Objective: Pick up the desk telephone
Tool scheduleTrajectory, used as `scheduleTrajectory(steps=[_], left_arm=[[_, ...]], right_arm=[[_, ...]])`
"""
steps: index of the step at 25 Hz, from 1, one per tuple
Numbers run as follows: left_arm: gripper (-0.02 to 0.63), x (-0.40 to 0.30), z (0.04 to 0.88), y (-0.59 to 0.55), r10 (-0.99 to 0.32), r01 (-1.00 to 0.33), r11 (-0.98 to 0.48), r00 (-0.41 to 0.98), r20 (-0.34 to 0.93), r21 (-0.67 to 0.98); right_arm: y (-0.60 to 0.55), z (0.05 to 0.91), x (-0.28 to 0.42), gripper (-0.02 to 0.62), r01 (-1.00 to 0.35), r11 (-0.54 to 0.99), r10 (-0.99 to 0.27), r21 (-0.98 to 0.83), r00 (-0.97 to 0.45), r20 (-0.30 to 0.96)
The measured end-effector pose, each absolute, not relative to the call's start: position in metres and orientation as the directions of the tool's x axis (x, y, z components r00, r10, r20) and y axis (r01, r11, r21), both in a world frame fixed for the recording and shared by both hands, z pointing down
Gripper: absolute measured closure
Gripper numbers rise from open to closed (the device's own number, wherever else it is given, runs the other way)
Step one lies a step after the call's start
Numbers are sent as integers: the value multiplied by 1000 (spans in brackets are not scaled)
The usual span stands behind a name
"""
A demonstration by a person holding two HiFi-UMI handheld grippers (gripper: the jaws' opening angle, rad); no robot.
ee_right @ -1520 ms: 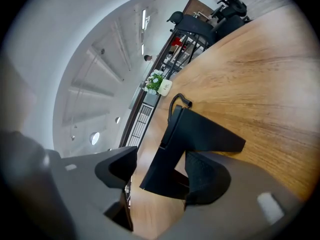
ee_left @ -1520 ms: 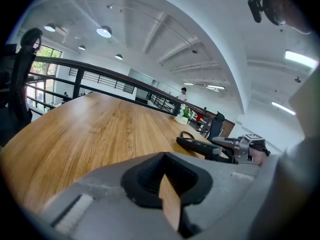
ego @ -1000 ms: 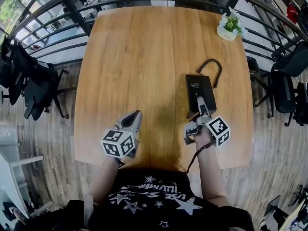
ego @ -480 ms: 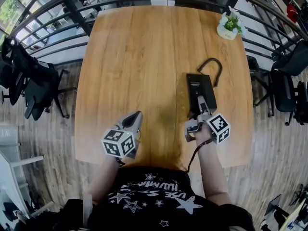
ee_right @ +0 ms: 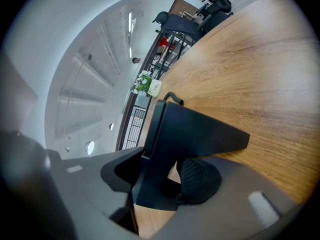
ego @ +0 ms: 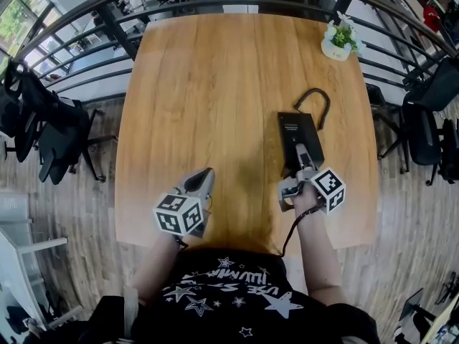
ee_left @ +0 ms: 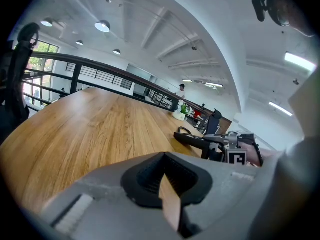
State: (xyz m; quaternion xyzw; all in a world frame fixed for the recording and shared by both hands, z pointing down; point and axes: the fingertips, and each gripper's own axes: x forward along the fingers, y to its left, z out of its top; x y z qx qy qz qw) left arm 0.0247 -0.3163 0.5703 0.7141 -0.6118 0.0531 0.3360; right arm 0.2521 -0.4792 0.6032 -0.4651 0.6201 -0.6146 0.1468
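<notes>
The desk telephone is a flat black unit on the right half of the wooden table, with its cord looping off the far end. My right gripper is at the phone's near end. In the right gripper view the telephone's raised near edge is wedged between the jaws of the right gripper; they are closing and both pads touch it. My left gripper hovers over bare wood to the left, shut and empty; from the left gripper the telephone shows at right.
A small potted plant stands at the table's far right corner. A metal railing curves round the far side. Black office chairs stand left and right of the table.
The right gripper's jaws have narrowed onto the telephone's near end. Both hands stay where they were.
</notes>
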Motion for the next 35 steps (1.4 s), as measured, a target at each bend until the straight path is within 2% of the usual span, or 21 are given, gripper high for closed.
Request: scheduleTrajectory(steps=[11,35], left_arm=[[604,18,563,-300,-844,-900,-74,287,454,430],[604,-67,543,-213,-807,-848,-194,424,412,492]], right_arm=[[-447,572,241,394,-356,-101,-779,-929,-553,296],[-295,532,188,391,-355,-135,-847,-925,-443,294]])
